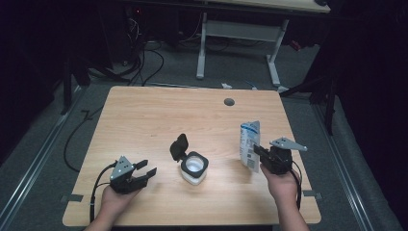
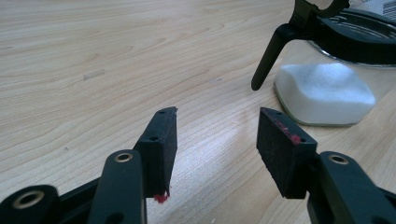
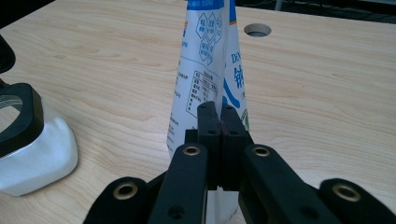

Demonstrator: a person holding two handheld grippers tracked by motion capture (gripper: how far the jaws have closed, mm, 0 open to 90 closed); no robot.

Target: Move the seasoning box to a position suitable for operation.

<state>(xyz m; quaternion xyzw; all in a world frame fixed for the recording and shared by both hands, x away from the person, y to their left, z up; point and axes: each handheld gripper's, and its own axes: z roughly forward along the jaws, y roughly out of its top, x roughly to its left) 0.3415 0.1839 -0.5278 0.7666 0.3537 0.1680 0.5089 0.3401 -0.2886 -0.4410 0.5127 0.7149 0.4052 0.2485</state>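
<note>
The right gripper [image 1: 261, 156] pinches a white-and-blue pouch [image 1: 249, 143] upright on the counter [image 1: 144, 115], right of the open-lidded jar [image 1: 194, 167]. The left gripper [image 1: 144, 172] rests left of the jar, jaws apart and empty. Nothing is pouring yet; tipping the pouch over the jar remains.

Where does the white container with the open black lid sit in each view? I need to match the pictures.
High view: the white container sits at table centre, between the two hands.
Left gripper view: upper right, beyond the open jaws.
Right gripper view: at the left edge, left of the pouch.
Shared landmark: its black lid, hinged open, shows in the high view and the left gripper view.
</note>
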